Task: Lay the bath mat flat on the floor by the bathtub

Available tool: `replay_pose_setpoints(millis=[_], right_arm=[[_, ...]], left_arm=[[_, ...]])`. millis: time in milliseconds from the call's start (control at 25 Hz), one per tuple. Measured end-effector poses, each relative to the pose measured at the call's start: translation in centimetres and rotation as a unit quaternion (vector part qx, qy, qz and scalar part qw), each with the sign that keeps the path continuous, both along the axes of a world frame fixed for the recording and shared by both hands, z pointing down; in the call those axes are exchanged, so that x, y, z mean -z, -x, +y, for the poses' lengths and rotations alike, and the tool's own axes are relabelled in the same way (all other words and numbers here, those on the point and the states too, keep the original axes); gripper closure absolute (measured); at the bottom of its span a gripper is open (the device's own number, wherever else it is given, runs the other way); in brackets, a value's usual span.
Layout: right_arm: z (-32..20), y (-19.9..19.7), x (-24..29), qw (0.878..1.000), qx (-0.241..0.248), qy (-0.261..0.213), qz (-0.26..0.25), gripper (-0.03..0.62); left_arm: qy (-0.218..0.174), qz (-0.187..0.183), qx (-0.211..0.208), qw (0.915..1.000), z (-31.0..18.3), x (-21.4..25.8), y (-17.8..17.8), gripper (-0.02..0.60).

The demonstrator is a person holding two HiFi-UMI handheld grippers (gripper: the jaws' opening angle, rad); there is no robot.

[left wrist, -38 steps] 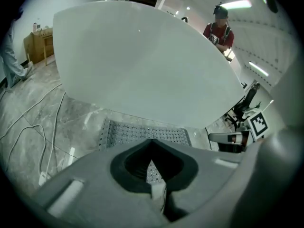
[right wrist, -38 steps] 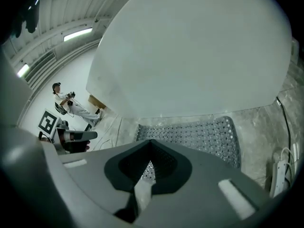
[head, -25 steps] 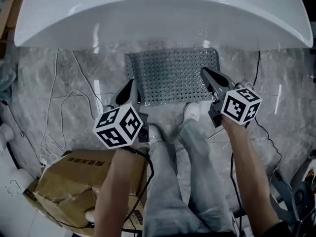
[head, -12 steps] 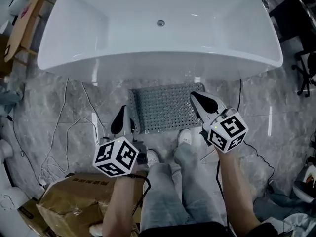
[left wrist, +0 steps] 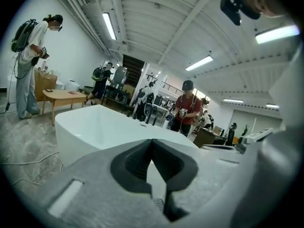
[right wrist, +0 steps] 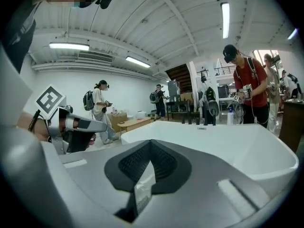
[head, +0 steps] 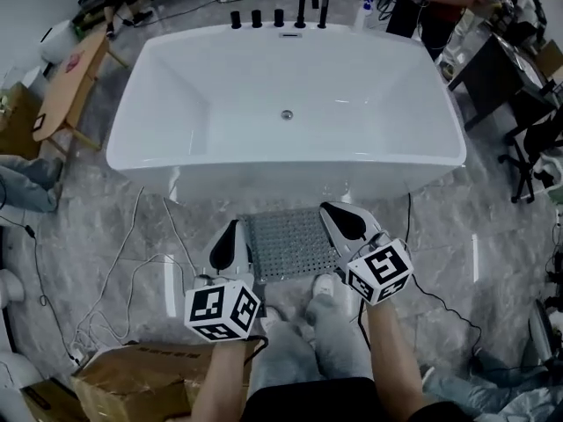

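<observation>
1. Item: grey perforated rectangular bath mat (head: 288, 243). It sits at lower centre of the head view on the grey marbled floor (head: 493, 236), just in front of the near wall of the white oval bathtub (head: 286, 161).
2. Lie: the mat appears flat, with no fold or raised corner visible. Its long axis runs left to right across the frame, parallel to the tub wall. The far long edge is close to the tub base; whether they touch cannot be told.
3. Left gripper (head: 234, 227): just beside the mat's left short edge, pointing toward the tub. The dark padded fingers (left wrist: 135, 163) are pressed together and nothing is held.
4. Right gripper (head: 332, 212): overlaps the mat's right short edge in the frame, so it is marginally the nearer of the two. The fingers (right wrist: 166, 165) meet at the tips. A pale sliver shows low between them, but what it is cannot be told. No mat is held.
5. Key relation: the mat lies between the two grippers and below both. Both gripper views look level at the tub, with no mat in frame.
6. Surface: an even grid of small holes, matt grey and thin. Judged limp and likely to drape if lifted by one edge.
7. Status, as a judgement: the placement looks complete, with at most a squaring nudge left.
8. Nearby: the person's white shoes (head: 324, 286) at the mat's near edge, loose white cables (head: 114, 280) to the left, and a brown cardboard box (head: 132, 381) at lower left.
</observation>
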State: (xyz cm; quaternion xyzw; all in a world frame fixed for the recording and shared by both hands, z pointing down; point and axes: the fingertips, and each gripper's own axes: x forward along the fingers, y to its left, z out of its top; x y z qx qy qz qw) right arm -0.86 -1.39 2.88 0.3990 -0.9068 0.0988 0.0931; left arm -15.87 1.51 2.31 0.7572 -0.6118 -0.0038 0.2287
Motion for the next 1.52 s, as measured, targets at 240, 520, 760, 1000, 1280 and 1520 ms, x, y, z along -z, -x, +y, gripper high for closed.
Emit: replay_pose_setpoints(millis=[240,520,760,1000,1280,1520], right_arm=[[1.7,0.0,10.3,0.998,-0.01,-0.068,-0.014,0.591],[4.8,-1.4,18.7,0.993,-0.017,-0.114,-0.031,0.591],[6.8,-3.1,23.6,0.989,-0.032,-0.135,-0.057,0.591],[9.1,-3.9,27.1,0.985,-0.039,-0.154,-0.067,0.591],[9.5,-2.2,27.8,0.983,-0.047,-0.169,-0.054,0.591],[9.7,-1.4,27.8,0.982,-0.044,-0.175,-0.048,0.591]], left_arm=[[-0.054,-0.003,0.001,0.9985,2.6,8.1,-0.6,0.578],[-0.116,0.029,-0.006,0.9928,4.0,18.1,-3.2,0.578],[-0.155,0.0,-0.03,0.9875,5.2,23.7,-5.7,0.578],[-0.173,-0.056,-0.014,0.9833,6.8,26.1,-7.6,0.578],[-0.181,-0.064,0.006,0.9813,7.0,27.0,-5.8,0.578],[-0.181,-0.062,0.01,0.9814,7.3,26.8,-5.2,0.578]])
